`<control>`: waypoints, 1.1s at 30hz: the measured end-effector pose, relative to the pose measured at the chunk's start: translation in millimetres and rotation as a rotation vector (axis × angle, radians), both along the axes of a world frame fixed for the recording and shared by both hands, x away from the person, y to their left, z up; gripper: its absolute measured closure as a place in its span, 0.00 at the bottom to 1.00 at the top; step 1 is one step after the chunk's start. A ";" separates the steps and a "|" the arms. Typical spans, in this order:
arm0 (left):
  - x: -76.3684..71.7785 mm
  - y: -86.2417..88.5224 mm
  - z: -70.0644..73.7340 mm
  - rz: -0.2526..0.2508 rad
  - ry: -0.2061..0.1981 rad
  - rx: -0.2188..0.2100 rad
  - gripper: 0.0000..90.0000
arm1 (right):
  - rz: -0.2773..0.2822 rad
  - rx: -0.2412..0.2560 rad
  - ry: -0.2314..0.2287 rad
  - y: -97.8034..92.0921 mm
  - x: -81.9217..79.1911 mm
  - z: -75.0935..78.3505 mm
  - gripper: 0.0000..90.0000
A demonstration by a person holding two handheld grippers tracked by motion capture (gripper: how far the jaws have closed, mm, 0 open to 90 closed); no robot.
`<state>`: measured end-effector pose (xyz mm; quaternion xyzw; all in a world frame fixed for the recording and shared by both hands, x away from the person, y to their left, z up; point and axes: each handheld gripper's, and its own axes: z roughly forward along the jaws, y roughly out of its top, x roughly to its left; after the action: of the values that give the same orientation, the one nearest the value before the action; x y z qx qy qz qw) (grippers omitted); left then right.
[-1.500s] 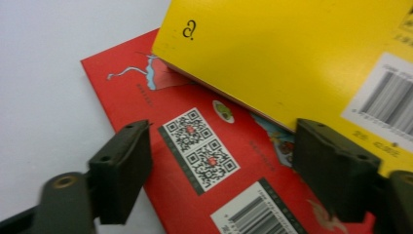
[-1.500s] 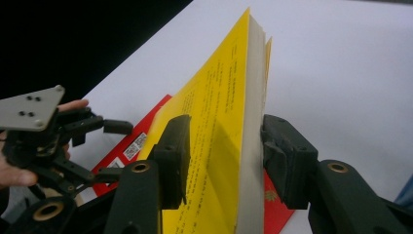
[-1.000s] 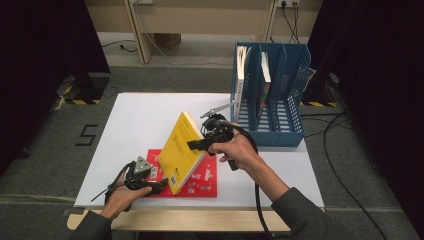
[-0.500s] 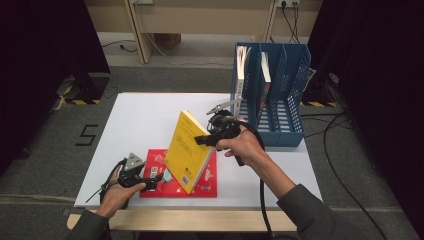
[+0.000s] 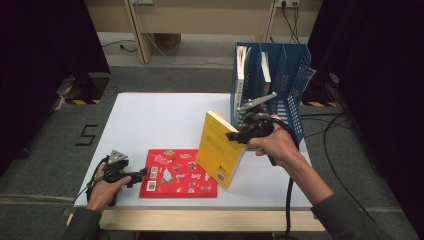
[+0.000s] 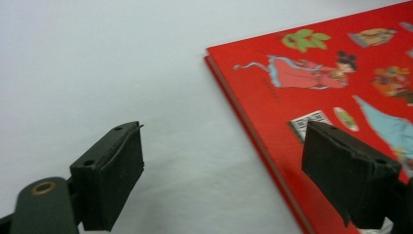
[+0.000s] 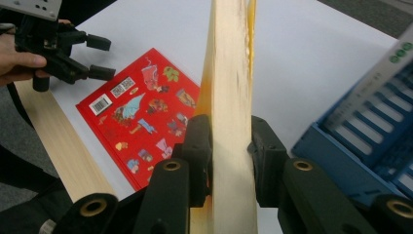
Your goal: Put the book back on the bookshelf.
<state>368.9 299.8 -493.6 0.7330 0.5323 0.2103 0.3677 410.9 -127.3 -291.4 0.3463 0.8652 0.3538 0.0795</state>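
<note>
High view: the right gripper (image 5: 239, 134) holds the yellow book (image 5: 220, 149) up off the desk (image 5: 150, 115), tilted, near the desk's front edge and toward its right side, just short of the blue file rack (image 5: 272, 85) at the far right corner. The right gripper view shows its jaws clamped on the page block partway along the fore edge, one jaw on each cover.

The book looks like a thick paperback: moderately heavy, with bendy covers and a page block that can fan or sag when held from one edge. Gripped this way, the free end is likely to droop or swing, so a hold nearer the middle of the fore edge, or close to the spine where it is stiffest, should steady it. The glossy cover may slip under a light clamp.

The left gripper (image 5: 131, 176) rests near the front left corner, its jaws spread wide at the left edge of the red book (image 5: 177, 172), which lies flat by the front edge. In the left gripper view one jaw stands over the red cover and the other over bare desk, gripping nothing.
</note>
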 end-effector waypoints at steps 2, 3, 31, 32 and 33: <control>2.0 3.4 -2.0 0.011 0.008 0.006 0.16 | -0.011 0.003 -0.009 -6.9 -2.4 2.4 0.82; 2.7 4.9 -2.8 0.015 0.013 0.002 0.16 | -0.017 0.008 -0.011 -8.9 -3.6 2.9 0.82; 3.8 6.8 -9.4 -0.006 0.016 0.045 0.16 | -0.002 -0.013 -0.037 11.8 -1.5 -8.6 0.83; 3.8 6.9 -9.4 -0.006 0.016 0.043 0.16 | -0.001 -0.010 -0.040 9.3 -2.4 -7.4 0.83; 3.7 7.0 -9.5 -0.006 0.016 0.043 0.16 | -0.004 -0.014 -0.043 6.6 -3.4 -5.9 0.83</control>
<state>372.6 306.8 -503.1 0.7439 0.5283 0.2147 0.3484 407.6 -120.7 -297.2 0.3398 0.8651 0.3550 0.1011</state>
